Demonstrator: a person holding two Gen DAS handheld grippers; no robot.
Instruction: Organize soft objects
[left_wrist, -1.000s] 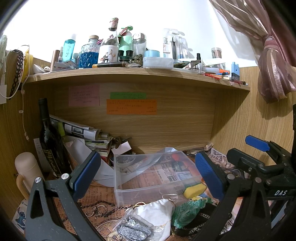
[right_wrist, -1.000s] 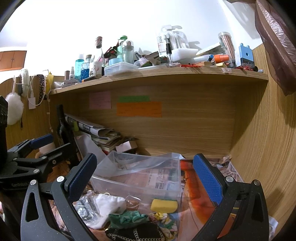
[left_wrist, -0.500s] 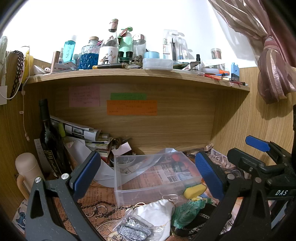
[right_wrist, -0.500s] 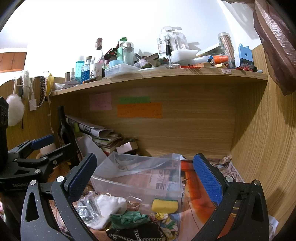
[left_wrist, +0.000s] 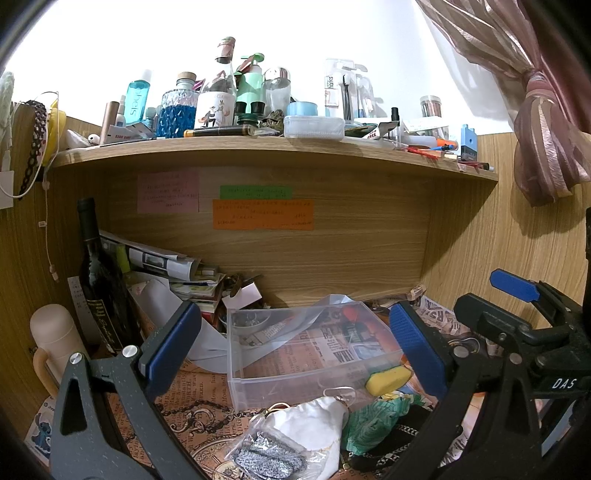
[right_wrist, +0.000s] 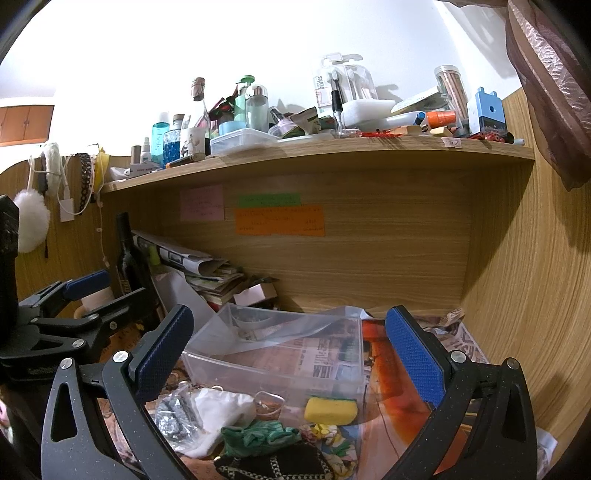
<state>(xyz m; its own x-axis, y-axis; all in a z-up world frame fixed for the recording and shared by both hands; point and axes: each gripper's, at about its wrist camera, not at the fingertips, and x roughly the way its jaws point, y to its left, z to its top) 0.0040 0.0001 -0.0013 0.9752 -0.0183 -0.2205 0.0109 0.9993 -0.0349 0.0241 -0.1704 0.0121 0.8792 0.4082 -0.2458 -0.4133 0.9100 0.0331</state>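
Note:
A clear plastic bin (left_wrist: 258, 384) (right_wrist: 258, 376) sits on the newspaper-covered desk under the shelf, with only a thin plastic sheet draped in it. In front of it lie a yellow sponge (left_wrist: 388, 379) (right_wrist: 330, 409), a white cloth pouch (left_wrist: 314, 424) (right_wrist: 218, 410), a green cloth (left_wrist: 373, 421) (right_wrist: 258, 437) and a black chain-trimmed bag (right_wrist: 273, 467). My left gripper (left_wrist: 295, 343) hovers open above the bin and pile. My right gripper (right_wrist: 290, 341) is open too, just right of the left one, with nothing between its fingers.
A dark wine bottle (left_wrist: 99, 280), a cream mug (left_wrist: 51, 343) and stacked papers (left_wrist: 166, 266) crowd the back left. The shelf (left_wrist: 258, 147) overhead carries several bottles and boxes. A wooden wall (right_wrist: 535, 277) closes the right side. A glittery item in a clear bag (left_wrist: 266, 458) lies near the pouch.
Both views have shifted very slightly; the grippers stay open and the objects have not moved.

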